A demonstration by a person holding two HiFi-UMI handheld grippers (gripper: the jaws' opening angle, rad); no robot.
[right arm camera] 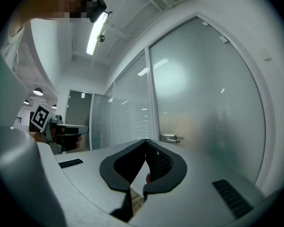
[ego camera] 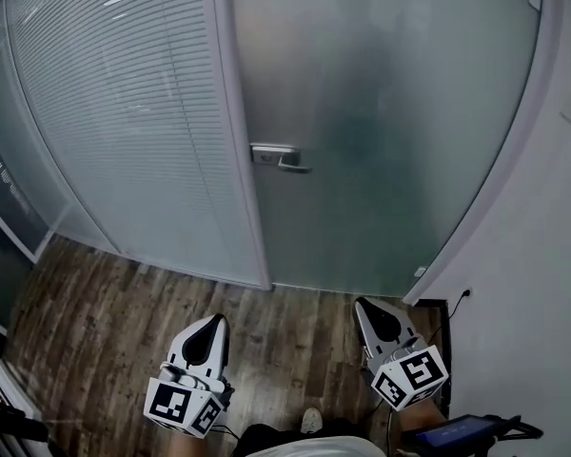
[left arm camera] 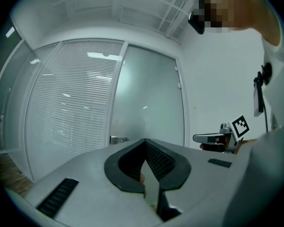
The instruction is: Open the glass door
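Dark wood flooring runs up to a glazed front, where a slatted-blind panel stands left of the frosted glass door and a white wall closes the right side. The door is shut, its metal handle sitting at the door's left edge, just beside the frame post. The person holds both grippers low and level, side by side and well apart, their noses aimed at the door and well short of it. The left gripper points toward the post and has its jaws pressed together with nothing in them. The right gripper points at the door's lower right part, its jaws likewise clenched and empty. Each one's marker cube faces up at the rear.
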